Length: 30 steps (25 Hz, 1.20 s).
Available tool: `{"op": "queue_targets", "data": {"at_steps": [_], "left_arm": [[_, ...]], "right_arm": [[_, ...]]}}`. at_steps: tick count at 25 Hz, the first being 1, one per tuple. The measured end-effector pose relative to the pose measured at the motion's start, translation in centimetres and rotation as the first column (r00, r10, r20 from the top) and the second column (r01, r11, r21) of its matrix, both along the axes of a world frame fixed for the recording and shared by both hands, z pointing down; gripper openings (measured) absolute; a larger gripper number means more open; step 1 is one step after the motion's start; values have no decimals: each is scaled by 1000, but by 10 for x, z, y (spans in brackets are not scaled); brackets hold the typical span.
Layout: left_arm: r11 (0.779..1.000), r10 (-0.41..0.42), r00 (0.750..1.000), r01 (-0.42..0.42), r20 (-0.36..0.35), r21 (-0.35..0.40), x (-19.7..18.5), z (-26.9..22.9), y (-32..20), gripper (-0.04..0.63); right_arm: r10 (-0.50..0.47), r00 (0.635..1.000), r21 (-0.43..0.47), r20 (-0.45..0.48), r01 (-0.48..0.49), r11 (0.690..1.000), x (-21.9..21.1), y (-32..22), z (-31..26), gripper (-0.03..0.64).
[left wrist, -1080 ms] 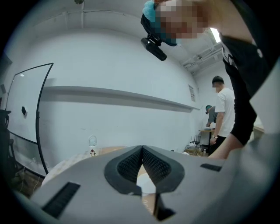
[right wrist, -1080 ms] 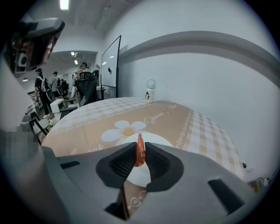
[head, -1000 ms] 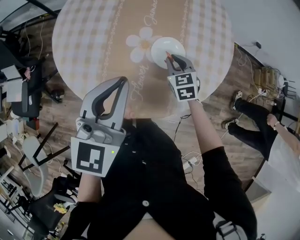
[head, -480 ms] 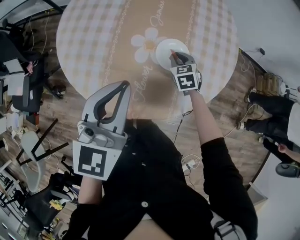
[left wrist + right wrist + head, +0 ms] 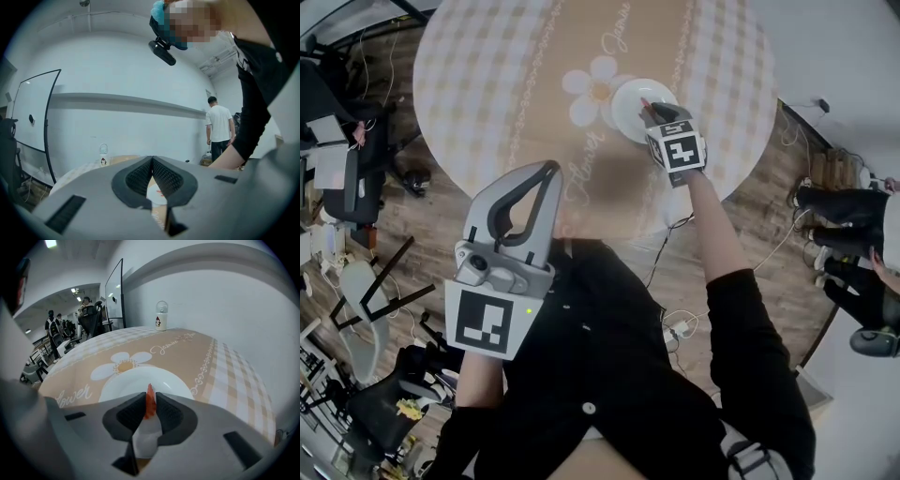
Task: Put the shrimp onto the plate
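In the head view, the white plate [image 5: 628, 120] sits in the right half of the round tabletop [image 5: 487, 84], just beside the printed daisy. My right gripper [image 5: 649, 111] is angled down over the plate's near rim, and a small red tip, the shrimp [image 5: 644, 101], pokes out from between its jaws. The left gripper [image 5: 546, 173] is held back near my body, off the near edge of the tabletop and well away from the plate.

In the left gripper view, the left jaws are pressed together with nothing between them. Through the small gap beneath them I can see part of the plate and a red speck, which is probably the shrimp, though it is too small for me to be sure. A person in a white shirt [image 5: 219, 126] stands by the far wall.

In the right gripper view, the right jaws are clamped on the shrimp [image 5: 150, 401]. It stands upright between the pads, with its orange tip sticking out above them. The plate [image 5: 122, 383] lies directly beyond and below the jaws, and the part I can see is bare. A small bottle [image 5: 161, 315] stands at the far edge of the tabletop.

My judgement is that the pick and the carry are done and the shrimp is now above the plate. I have yet to lower it the last bit, open the jaws so it rests on the plate, and pull the right gripper away.
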<state>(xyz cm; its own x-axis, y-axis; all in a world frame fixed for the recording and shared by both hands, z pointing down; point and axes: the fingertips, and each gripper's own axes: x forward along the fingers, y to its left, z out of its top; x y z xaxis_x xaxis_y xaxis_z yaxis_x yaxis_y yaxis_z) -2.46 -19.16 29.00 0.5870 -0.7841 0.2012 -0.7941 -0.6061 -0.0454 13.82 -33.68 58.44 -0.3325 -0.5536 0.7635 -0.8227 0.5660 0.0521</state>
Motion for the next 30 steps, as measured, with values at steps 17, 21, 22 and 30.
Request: {"op": "queue_targets", "data": {"at_steps": [17,21,22,30], "left_arm": [[1000,22,1000,-22,7,9,-3,-2,3,3],[999,38,999,-38,9,15,-4,-3,4,3],[999,42,999,-42,9,16,-5,-3,5,3],[997,76,997,-76,3,24,-8,-3,10,3]], "right_arm": [[142,982,59,123,-150,987,6,0,-28,16],[164,980,113,116,-177,978,11,9,-37,5],[165,980,121,114,-179,976,11,12,-38,5],[195,972,163,131,-215,963,6,44,-55,3]]}}
